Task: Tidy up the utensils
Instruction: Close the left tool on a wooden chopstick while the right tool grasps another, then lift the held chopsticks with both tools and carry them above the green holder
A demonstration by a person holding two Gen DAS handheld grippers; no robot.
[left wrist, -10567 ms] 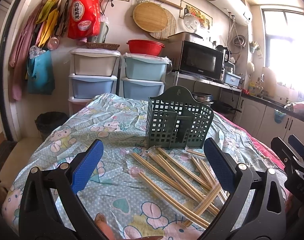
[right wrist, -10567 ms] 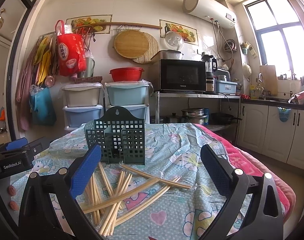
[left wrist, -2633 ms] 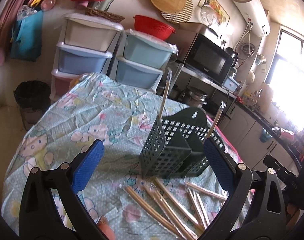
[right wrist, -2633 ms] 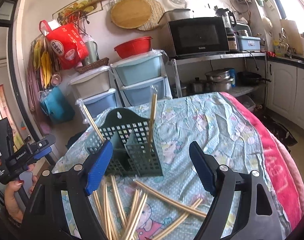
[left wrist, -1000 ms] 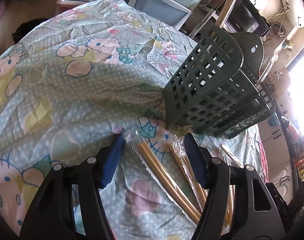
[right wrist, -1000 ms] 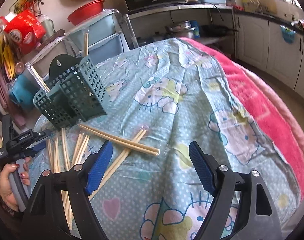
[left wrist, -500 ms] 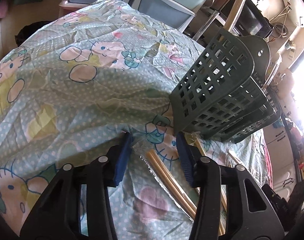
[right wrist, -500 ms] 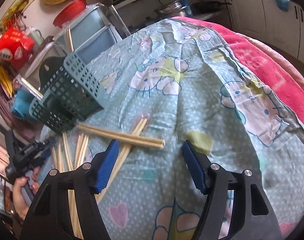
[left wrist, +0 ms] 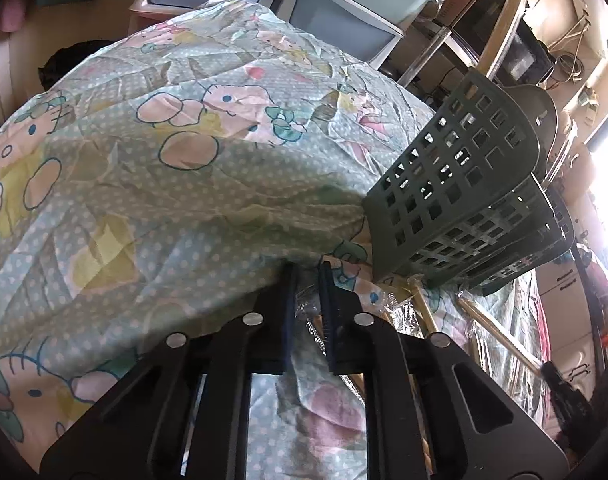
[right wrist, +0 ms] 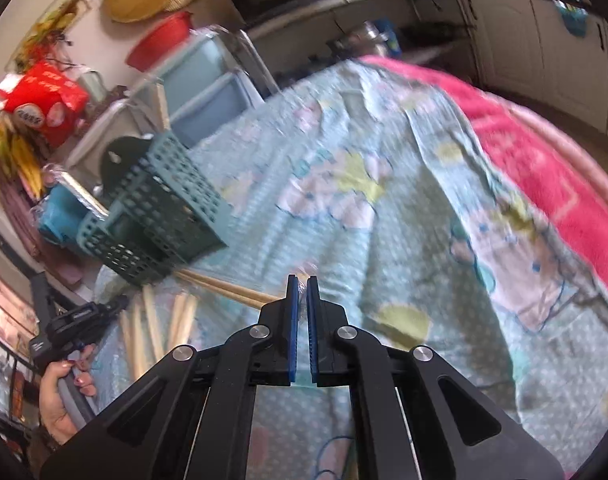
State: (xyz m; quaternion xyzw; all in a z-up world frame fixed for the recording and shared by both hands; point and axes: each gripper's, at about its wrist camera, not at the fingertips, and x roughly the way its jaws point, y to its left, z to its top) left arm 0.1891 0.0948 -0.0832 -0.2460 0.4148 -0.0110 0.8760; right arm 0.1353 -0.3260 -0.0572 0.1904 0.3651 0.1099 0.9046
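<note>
While both my grippers are down at the tablecloth [left wrist: 152,184], each is pinched onto the clear wrapper at the end of a wrapped pair of chopsticks. My left gripper [left wrist: 307,280] has its pads drawn nearly together on the crinkled plastic of the nearest wrapped pair [left wrist: 387,312], just in front of the green utensil basket [left wrist: 463,184]. My right gripper [right wrist: 300,284] is clenched on the wrapper tip of another pair [right wrist: 232,289] that lies across the cloth, its far end running under the basket's [right wrist: 160,216] corner.

As I judge it, the job is only partly done. A few chopsticks already stand in the basket: I can see one stick [left wrist: 499,36] rising above its rim in the left view and another [right wrist: 80,196] leaning out in the right view, though that picture is blurred. Several more loose pairs [right wrist: 156,328] lie on the cloth beside the basket, and more wrapped sticks [left wrist: 491,324] sit to its right. So most of the pile is left, and these two pairs have not yet been lifted and dropped into a compartment
</note>
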